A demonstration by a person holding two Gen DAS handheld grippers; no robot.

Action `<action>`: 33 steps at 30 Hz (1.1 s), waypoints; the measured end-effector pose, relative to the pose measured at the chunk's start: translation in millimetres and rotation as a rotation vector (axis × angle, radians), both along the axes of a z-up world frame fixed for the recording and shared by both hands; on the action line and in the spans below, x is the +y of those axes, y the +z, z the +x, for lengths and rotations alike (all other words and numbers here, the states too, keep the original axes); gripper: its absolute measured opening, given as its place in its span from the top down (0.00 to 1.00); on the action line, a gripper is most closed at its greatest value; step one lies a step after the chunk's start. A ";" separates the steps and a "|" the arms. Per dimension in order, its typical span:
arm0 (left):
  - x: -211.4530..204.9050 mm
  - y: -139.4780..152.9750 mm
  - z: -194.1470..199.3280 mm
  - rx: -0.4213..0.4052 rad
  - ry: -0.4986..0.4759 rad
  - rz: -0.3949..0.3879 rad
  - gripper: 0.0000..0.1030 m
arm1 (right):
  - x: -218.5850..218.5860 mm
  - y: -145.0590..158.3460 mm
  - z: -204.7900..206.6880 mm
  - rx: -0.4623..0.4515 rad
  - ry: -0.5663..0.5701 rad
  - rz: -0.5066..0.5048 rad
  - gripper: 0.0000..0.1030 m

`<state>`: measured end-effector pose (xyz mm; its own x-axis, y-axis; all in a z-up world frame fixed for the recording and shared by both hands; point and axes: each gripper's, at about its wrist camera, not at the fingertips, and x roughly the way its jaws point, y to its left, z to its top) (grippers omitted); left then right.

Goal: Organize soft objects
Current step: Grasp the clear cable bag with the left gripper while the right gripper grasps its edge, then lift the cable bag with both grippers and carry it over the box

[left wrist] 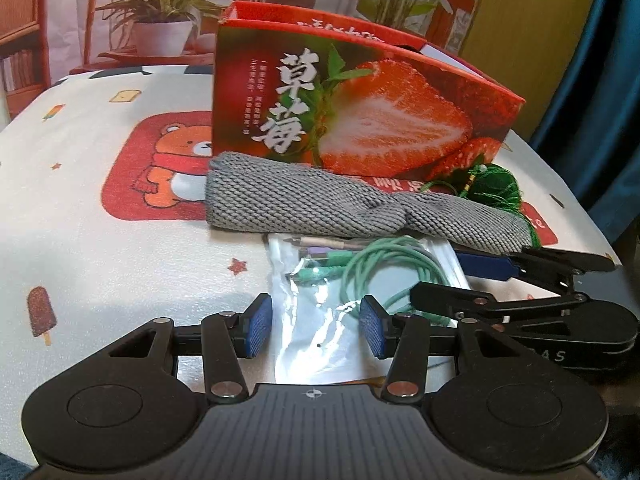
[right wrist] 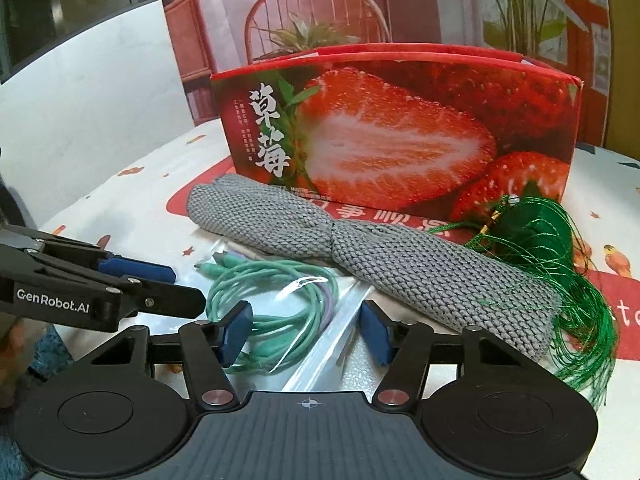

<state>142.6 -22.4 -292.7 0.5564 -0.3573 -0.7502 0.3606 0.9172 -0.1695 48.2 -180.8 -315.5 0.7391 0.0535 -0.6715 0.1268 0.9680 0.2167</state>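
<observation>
A grey knitted cloth lies in front of a red strawberry box. A green tassel lies at its right end. A clear bag with a coiled green cable lies nearest. My left gripper is open over the bag's near end. My right gripper is open over the bag, just short of the cloth. Each gripper shows in the other's view, the right one and the left one, both open.
The table has a white cloth printed with a bear, stars and ice lollies. A printed backdrop of plants and chairs hangs behind the box. A blue curtain hangs at the right.
</observation>
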 end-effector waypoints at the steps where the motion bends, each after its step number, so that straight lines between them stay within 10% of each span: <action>1: 1.0 0.7 0.5 -0.003 0.011 0.004 0.50 | -0.8 -0.3 -0.7 -0.003 -0.003 0.004 0.49; 14: 2.0 1.0 6.9 0.029 0.007 -0.025 0.50 | 0.8 -0.9 -7.9 -0.019 -0.017 0.036 0.53; 33: 9.0 -0.7 -1.4 0.099 -0.016 -0.169 0.57 | -4.1 16.2 -21.3 -0.090 -0.071 0.086 0.94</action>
<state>141.2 -13.4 -293.4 0.4761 -0.4906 -0.7298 0.3484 0.8672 -0.3557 27.0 -184.9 -299.3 0.8002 0.0536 -0.5973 0.1705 0.9346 0.3123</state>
